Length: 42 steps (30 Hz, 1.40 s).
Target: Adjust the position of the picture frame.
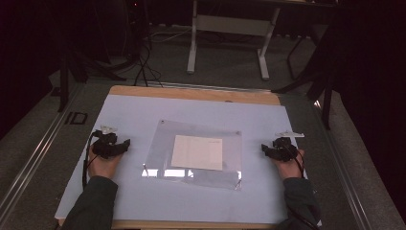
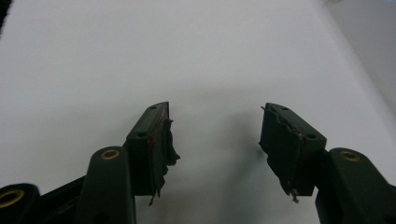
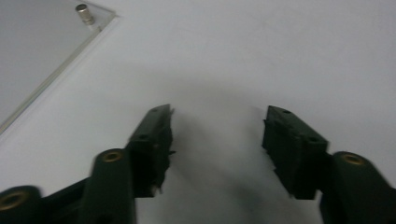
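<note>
Left tool (image 1: 125,144): jaws wide apart, nothing between them, resting low on the white counter (image 1: 129,201), likely poised for a reach.
Right tool (image 1: 264,148): equally spread and empty, mirroring the left.
Clear acrylic frame (image 1: 158,153): lies flat between both tools, apart from each.
Paper sheet (image 1: 197,152): centred in the frame.
Corner stud (image 3: 84,13): fastens the frame's corner.
</note>
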Motion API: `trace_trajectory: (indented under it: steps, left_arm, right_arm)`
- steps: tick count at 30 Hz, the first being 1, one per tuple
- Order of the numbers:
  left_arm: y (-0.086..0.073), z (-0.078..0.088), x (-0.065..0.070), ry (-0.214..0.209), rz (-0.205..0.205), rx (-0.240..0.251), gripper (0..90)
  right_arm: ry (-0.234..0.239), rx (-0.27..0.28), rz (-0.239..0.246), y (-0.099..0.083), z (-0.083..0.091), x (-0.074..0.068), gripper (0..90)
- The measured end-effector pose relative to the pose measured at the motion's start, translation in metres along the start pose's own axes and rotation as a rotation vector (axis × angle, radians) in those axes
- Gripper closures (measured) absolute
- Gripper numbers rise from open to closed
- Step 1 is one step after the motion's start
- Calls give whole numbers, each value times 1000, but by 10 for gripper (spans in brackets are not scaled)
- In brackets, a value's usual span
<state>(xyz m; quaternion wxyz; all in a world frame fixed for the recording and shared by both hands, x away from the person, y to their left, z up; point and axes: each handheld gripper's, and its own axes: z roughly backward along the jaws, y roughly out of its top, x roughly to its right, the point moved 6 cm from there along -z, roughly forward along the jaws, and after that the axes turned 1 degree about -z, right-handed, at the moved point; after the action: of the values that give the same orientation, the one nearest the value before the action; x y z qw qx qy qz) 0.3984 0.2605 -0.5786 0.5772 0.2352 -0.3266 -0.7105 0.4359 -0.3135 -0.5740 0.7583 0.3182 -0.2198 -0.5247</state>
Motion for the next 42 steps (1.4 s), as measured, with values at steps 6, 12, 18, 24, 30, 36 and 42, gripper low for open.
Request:
trace_trajectory:
  steps: [6, 12, 18, 24, 30, 36, 42]
  left_arm:
    - [-1, 9, 3, -66, -38, 15, 493]
    - [1, 17, 15, -114, -87, 33, 508]
    - [1, 25, 26, -176, -128, 37, 497]
    - [-6, 37, 36, -234, -186, 37, 507]
    - [-17, 48, 37, -258, -221, 29, 502]
    - [-20, 55, 42, -315, -220, 44, 502]
    - [-30, 63, 56, -362, -273, 27, 502]
  right_arm:
    - [27, 3, 60, 2, 4, -10, 543]
    - [97, -16, 99, 2, 6, -22, 557]
    - [169, -32, 134, -8, 11, -34, 552]
    - [228, -13, 168, -13, 25, -45, 560]
    - [264, -6, 218, -19, 34, -57, 565]
    - [305, -15, 278, -29, 40, -74, 572]
    - [341, -15, 334, -38, 49, -90, 594]
